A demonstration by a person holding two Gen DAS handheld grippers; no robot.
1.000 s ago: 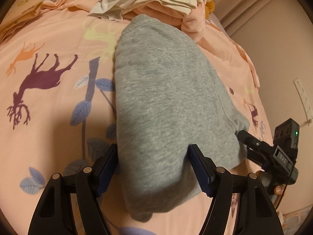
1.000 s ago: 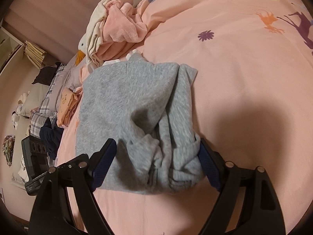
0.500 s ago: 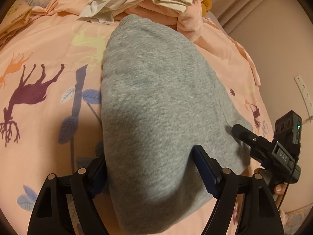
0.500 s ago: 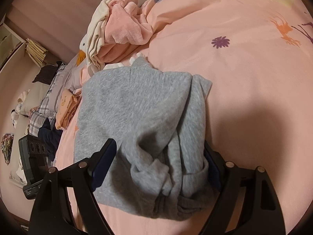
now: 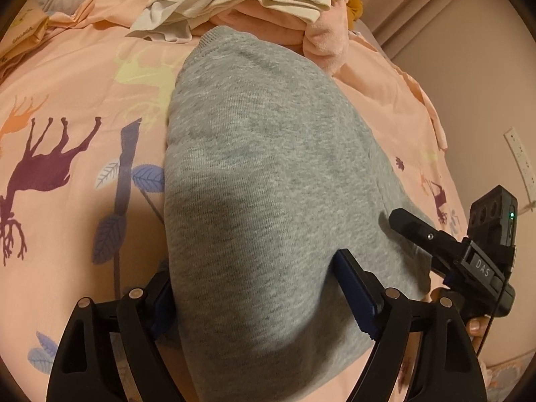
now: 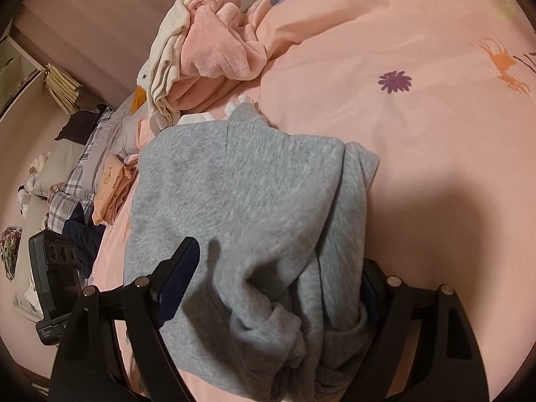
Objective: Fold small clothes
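Our left hand-held gripper [image 5: 264, 298] stands wide with its jaws just having been opening, straddling the near end of the folded grey garment [image 5: 268, 174] — the cloth bulges up between the blue pads [image 5: 355, 288] without being pinched. Our right hand-held gripper [image 6: 271, 278] is likewise spread wide over the other side, where the bundled sleeves and loose layered edge lie [image 6: 335, 268]; its far pad is half buried in fabric, so contact there is hard to judge. The garment rests flat on the pink bedspread [image 5: 67, 67], just short of a pile of cream and pink clothes [image 5: 261, 3]. The risk we see: a pad may snag the soft knit as either hand lifts away, dragging the fold open, and the loosely tucked sleeves could spill out on the right. Pushing the bundle forward could also ram it into the pile. Both hands tilt steeply downward, close over the bed, the right one visible at the left view's edge [image 5: 469, 251].
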